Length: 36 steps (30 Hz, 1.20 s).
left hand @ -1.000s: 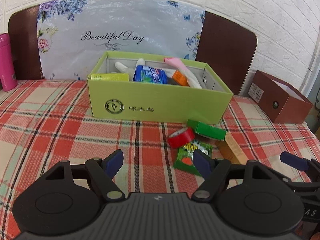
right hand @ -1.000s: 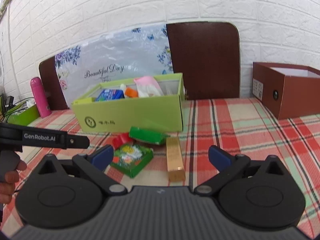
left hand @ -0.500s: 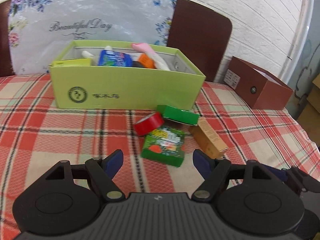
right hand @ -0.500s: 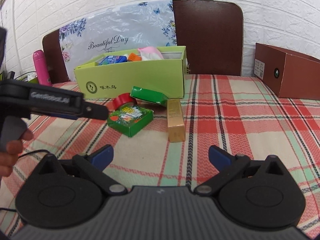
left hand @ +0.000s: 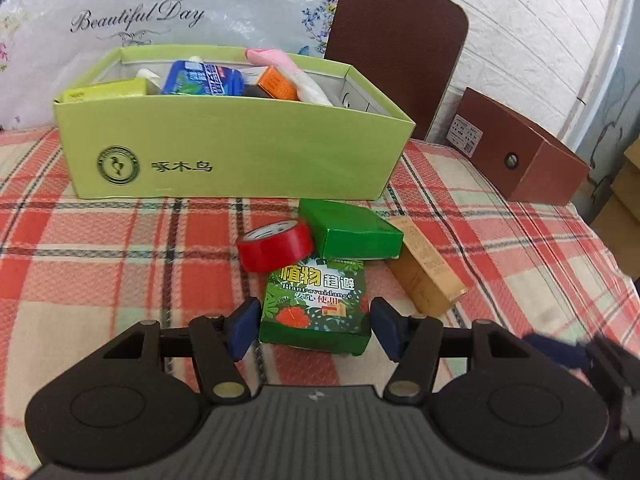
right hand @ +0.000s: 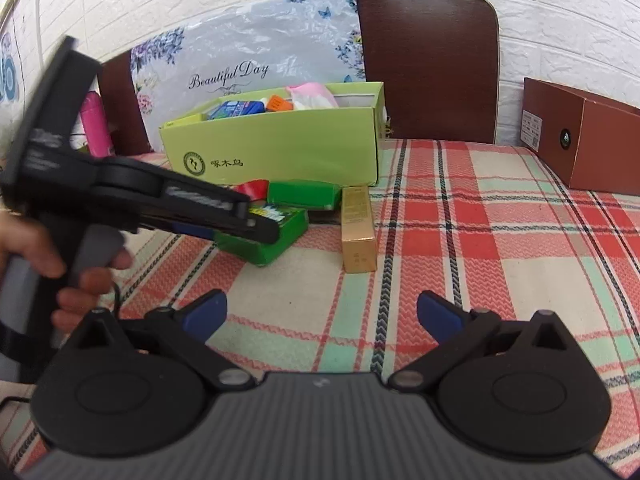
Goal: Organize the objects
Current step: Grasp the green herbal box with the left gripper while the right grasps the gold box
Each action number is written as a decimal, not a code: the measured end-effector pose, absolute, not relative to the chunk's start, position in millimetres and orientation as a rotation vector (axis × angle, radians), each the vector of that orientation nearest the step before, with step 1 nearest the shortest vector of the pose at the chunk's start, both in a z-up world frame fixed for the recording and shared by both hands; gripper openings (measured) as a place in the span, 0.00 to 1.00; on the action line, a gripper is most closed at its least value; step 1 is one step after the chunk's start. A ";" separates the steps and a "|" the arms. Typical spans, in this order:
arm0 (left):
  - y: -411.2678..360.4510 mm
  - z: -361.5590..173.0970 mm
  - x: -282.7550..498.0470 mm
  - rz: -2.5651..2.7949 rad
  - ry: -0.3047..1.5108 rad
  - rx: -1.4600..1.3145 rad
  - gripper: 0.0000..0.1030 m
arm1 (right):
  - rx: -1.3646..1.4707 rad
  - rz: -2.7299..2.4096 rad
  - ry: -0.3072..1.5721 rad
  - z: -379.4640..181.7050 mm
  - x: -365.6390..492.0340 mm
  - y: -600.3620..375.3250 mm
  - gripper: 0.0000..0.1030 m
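Before the open box [left hand: 240, 148] lie a tape roll [left hand: 276, 246] and three cartons [left hand: 316, 304] — touching, clustered.

Each handheld tool is showing a ribbed matte-black plastic housing nearest the camera, with two round black discs flanking it. Silver screw heads are sitting at the pivots behind the angular black linkage arms. The left gripper [left hand: 313, 320] and the right gripper [right hand: 321, 315] are both wearing dark-blue rubbery pads [left hand: 245, 325] at their fingertips. White lettering, blurred, is running along the left tool's black side, behind its fingers.
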<state>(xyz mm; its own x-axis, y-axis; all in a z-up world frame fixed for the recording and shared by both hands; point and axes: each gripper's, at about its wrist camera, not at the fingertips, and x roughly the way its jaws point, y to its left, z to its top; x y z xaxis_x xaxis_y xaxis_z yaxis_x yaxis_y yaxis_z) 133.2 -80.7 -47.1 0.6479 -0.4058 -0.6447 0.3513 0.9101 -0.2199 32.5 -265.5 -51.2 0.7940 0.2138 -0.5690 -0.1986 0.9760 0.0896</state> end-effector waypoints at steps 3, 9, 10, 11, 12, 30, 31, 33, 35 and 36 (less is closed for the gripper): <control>-70.1 -46.8 117.1 -0.421 0.750 -0.041 0.61 | -0.020 0.193 0.601 -51.4 40.4 -262.6 1.00; -52.1 -53.3 100.4 -0.422 0.772 -0.059 0.61 | -0.040 0.104 0.578 -47.5 69.3 -263.0 0.91; -52.0 -53.4 100.7 -0.420 0.774 -0.062 0.61 | -0.046 0.097 0.579 -47.2 75.3 -261.9 0.85; -52.6 -53.2 100.8 -0.416 0.776 -0.066 0.61 | -0.052 0.094 0.583 -47.4 81.7 -260.8 0.81; -53.6 -52.9 101.1 -0.411 0.778 -0.066 0.61 | -0.056 0.094 0.589 -48.0 87.4 -259.3 0.72; -52.8 -53.5 97.9 -0.401 0.779 -0.072 0.61 | -0.082 0.294 0.702 -44.4 28.3 -245.4 0.26; -52.8 -53.5 97.6 -0.399 0.778 -0.071 0.62 | -0.077 0.285 0.697 -44.1 25.9 -244.6 0.30; -53.1 -53.1 96.6 -0.398 0.777 -0.064 0.62 | -0.073 0.276 0.688 -43.6 24.9 -243.1 0.37; -51.3 -51.9 96.0 -0.399 0.778 -0.070 0.62 | -0.062 0.277 0.688 -43.2 26.3 -242.2 0.36; -49.8 -51.5 96.0 -0.400 0.778 -0.076 0.62 | -0.063 0.281 0.687 -43.2 26.6 -241.8 0.36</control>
<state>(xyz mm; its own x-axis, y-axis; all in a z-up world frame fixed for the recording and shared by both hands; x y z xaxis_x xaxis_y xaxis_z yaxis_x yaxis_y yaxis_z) 96.0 -49.8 -51.5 0.6411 -0.3780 -0.6679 0.3225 0.9224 -0.2125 26.6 -241.8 -43.2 0.7373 0.2350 -0.6334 -0.2764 0.9604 0.0347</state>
